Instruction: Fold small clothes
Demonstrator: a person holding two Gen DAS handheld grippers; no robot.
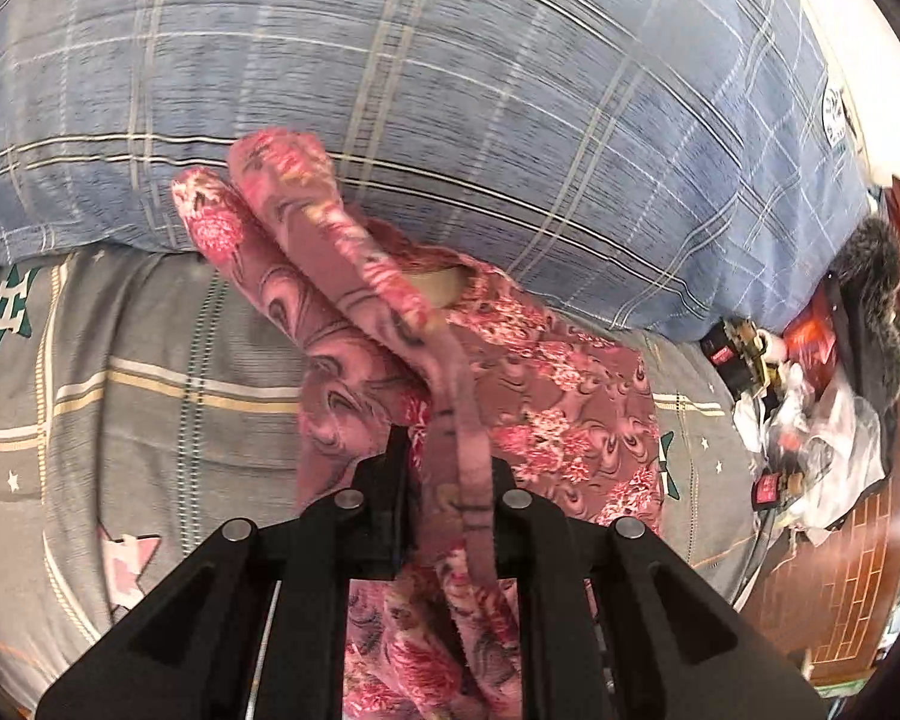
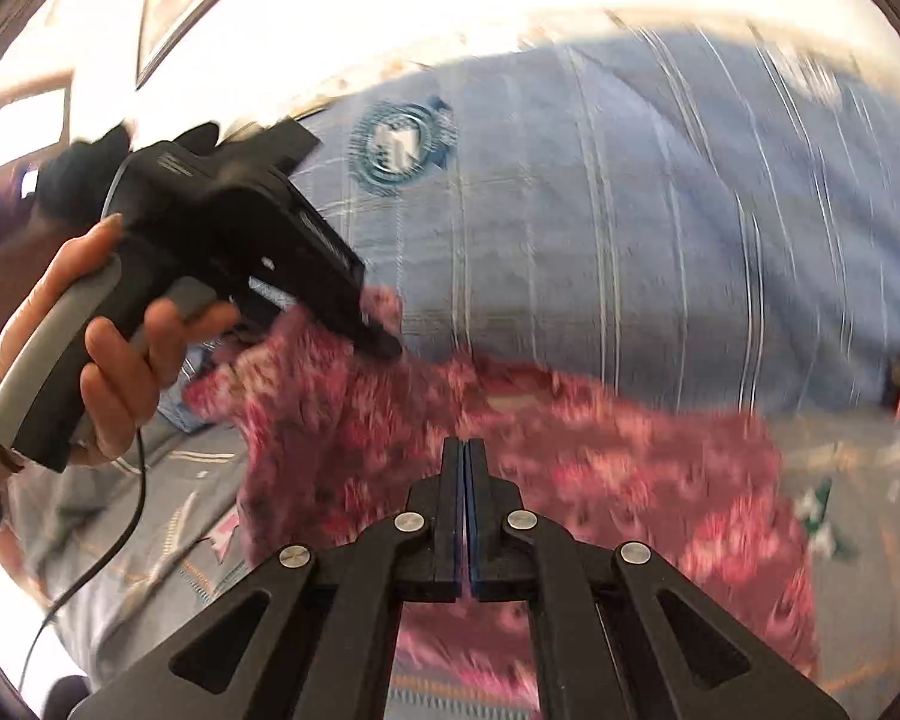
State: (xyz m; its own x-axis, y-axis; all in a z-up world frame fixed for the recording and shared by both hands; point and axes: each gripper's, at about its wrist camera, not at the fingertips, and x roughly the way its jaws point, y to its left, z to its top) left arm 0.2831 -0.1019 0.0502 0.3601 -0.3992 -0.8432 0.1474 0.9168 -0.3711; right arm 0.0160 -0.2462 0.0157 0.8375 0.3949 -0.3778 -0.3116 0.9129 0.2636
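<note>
A small pink floral garment (image 1: pixel 534 396) lies on the grey patterned bed sheet (image 1: pixel 150 396), below a blue plaid quilt (image 1: pixel 450 90). My left gripper (image 1: pixel 450 468) is shut on a fold of the pink garment and lifts it, so a strip of cloth runs up between the fingers and the sleeves (image 1: pixel 258 204) trail away. In the right wrist view the garment (image 2: pixel 570 468) is blurred, and my left gripper (image 2: pixel 384 348), held by a hand, pinches its upper left edge. My right gripper (image 2: pixel 464 450) is shut and empty, just above the garment's middle.
The blue plaid quilt (image 2: pixel 630 228) is heaped behind the garment. A cluttered wooden bedside stand (image 1: pixel 810 420) with plastic bags and small items sits at the right. A cable (image 2: pixel 120 528) hangs from the left gripper's handle.
</note>
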